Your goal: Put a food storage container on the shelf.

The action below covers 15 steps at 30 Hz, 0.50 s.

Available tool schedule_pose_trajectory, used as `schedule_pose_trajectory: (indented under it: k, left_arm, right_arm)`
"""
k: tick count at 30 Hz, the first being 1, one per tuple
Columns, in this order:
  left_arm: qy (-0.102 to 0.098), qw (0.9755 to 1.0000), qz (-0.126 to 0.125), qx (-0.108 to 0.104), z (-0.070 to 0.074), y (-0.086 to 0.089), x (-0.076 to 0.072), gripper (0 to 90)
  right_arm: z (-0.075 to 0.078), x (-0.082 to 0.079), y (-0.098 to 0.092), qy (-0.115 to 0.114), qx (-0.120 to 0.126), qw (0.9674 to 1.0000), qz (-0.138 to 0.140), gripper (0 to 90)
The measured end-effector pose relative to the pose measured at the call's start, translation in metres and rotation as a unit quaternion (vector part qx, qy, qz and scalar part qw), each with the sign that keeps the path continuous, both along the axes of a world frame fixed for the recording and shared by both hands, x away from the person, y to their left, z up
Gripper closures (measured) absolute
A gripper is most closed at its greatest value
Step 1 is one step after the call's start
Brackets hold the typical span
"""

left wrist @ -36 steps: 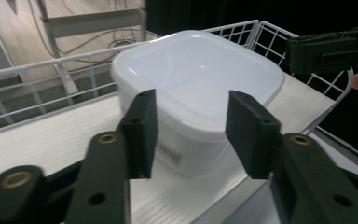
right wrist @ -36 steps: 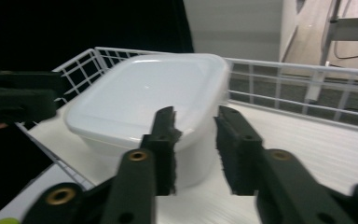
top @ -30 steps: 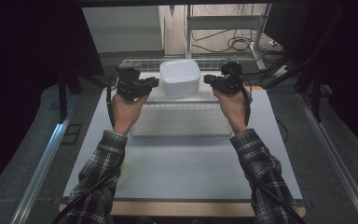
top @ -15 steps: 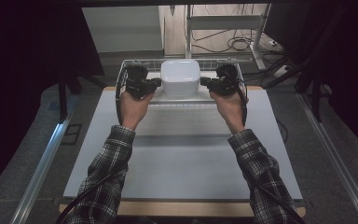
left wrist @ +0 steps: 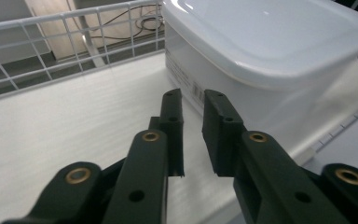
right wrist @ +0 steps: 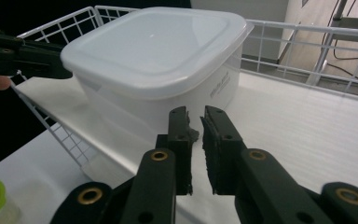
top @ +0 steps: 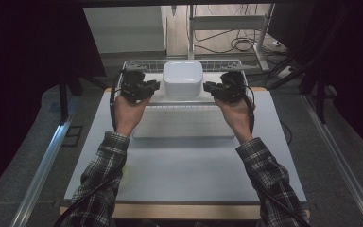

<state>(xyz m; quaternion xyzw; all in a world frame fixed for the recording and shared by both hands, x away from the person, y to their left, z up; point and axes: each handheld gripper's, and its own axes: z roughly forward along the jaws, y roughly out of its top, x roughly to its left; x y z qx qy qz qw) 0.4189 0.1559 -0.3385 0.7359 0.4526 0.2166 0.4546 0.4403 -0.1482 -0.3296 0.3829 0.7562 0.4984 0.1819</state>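
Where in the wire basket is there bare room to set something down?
The basket floor is bare either side of the white lidded container: left tool side and right tool side. The middle is taken. The table nearer the person is bare too.

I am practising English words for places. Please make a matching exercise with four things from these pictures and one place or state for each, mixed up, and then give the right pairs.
Things:
1. white lidded container
2. wire basket
3. left gripper
4. right gripper

Places or states:
A. at the table's far edge, holding the container
B. beside the container's right side, jaws nearly shut on nothing
C. inside the basket, lid on
D. beside the container's left side, jaws nearly shut on nothing

Pairs: 1-C, 2-A, 3-D, 4-B
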Motion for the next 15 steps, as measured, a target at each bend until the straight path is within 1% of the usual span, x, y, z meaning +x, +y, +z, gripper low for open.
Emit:
schedule_pose_trajectory:
  k: [1, 2, 3, 4, 5, 6, 8, 9, 10, 11, 12, 13, 15]
  left_arm:
    - [-0.002, 1.0, -0.002, -0.001, -0.001, 0.002, -0.004, 73.7]
    - [-0.003, 1.0, -0.006, -0.002, -0.001, 0.003, -0.008, 73.7]
    - [-0.006, 0.9999, -0.009, -0.006, -0.002, 0.005, -0.011, 71.0]
    - [-0.008, 0.9999, -0.013, -0.007, -0.002, 0.006, -0.015, 71.0]
    - [-0.01, 0.9997, -0.019, -0.009, -0.003, 0.007, -0.022, 68.6]
    - [-0.01, 0.9997, -0.019, -0.009, -0.003, 0.007, -0.022, 67.5]
    - [-0.012, 0.9995, -0.027, -0.009, -0.005, 0.008, -0.03, 66.6]
    - [-0.011, 0.9993, -0.033, -0.011, -0.007, 0.01, -0.035, 65.9]
    - [-0.011, 0.9989, -0.041, -0.02, -0.01, 0.011, -0.042, 63.5]
    - [-0.011, 0.9989, -0.041, -0.02, -0.01, 0.011, -0.042, 62.9]
    - [-0.011, 0.9987, -0.045, -0.021, -0.012, 0.012, -0.047, 61.8]
    - [-0.012, 0.9986, -0.047, -0.023, -0.014, 0.013, -0.052, 61.8]
    - [-0.009, 0.9979, -0.056, -0.029, -0.019, 0.015, -0.06, 60.8]
  right_arm:
    - [-0.001, -0.005, -0.002, 0.0, 0.0, 1.0, 0.007, 77.0]
    - [-0.001, -0.005, -0.002, 0.0, 0.0, 1.0, 0.007, 77.0]
    - [-0.003, -0.01, -0.004, 0.0, 0.0, 0.9999, 0.011, 74.0]
    - [-0.003, -0.01, -0.004, 0.0, 0.0, 0.9999, 0.011, 74.0]
    - [-0.004, -0.015, -0.005, -0.002, -0.003, 0.9999, 0.016, 71.2]
    - [-0.004, -0.015, -0.005, -0.002, -0.003, 0.9999, 0.016, 71.2]
    - [-0.006, -0.019, -0.006, -0.001, -0.003, 0.9998, 0.02, 68.3]
    - [-0.008, -0.021, -0.006, 0.0, -0.002, 0.9997, 0.023, 66.8]
    - [-0.011, -0.027, -0.007, 0.0, -0.003, 0.9996, 0.029, 64.1]
    - [-0.011, -0.027, -0.007, 0.0, -0.003, 0.9996, 0.029, 64.1]
    - [-0.014, -0.031, -0.008, 0.001, -0.002, 0.9994, 0.034, 61.9]
    - [-0.014, -0.031, -0.008, 0.001, -0.002, 0.9994, 0.034, 61.9]
    - [-0.017, -0.037, -0.009, 0.004, -0.001, 0.9992, 0.04, 59.8]
